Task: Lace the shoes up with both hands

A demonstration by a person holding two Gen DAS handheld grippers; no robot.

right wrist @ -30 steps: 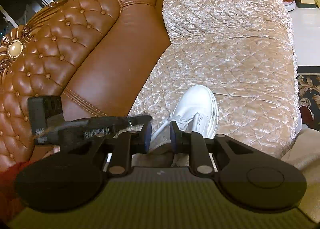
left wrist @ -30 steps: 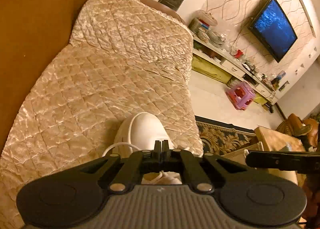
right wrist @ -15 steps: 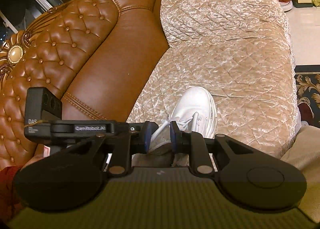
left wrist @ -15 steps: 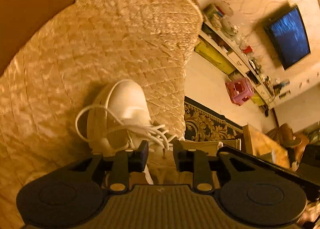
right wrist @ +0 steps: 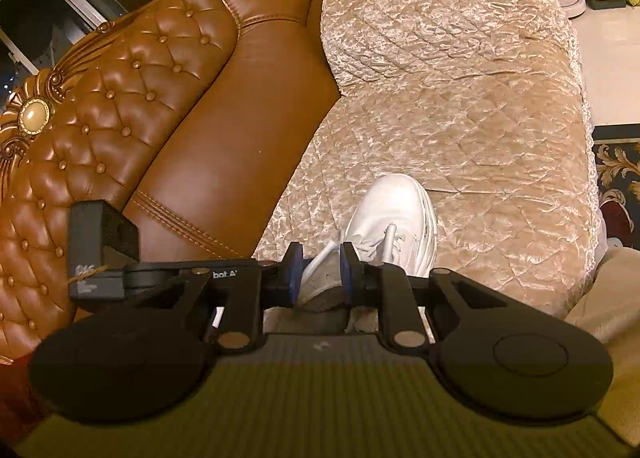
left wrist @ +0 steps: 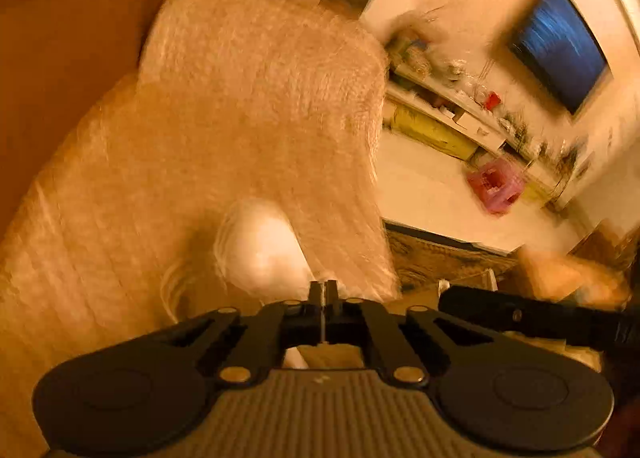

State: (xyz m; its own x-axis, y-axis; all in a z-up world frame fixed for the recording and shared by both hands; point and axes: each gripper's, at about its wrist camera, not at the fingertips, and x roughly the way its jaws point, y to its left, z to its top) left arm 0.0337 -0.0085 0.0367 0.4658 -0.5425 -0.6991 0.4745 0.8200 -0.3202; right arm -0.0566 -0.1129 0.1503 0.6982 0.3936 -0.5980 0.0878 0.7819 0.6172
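Lacing is sitting mid-way: white shoe [right wrist: 394, 213] laces [right wrist: 386, 244] loose, untied. Left gripper [left wrist: 324, 292] is closing fully, contents unclear in blur; right gripper [right wrist: 318, 270] is hanging part-open, lace between fingers.

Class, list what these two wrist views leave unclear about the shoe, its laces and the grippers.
- Left wrist view: motion blur smears the white shoe; eyelets and laces unreadable.
- Left gripper: shut, but blur hides whether it pinches a lace.
- Right wrist view: the right gripper covers the shoe's heel; the lace end is hidden.
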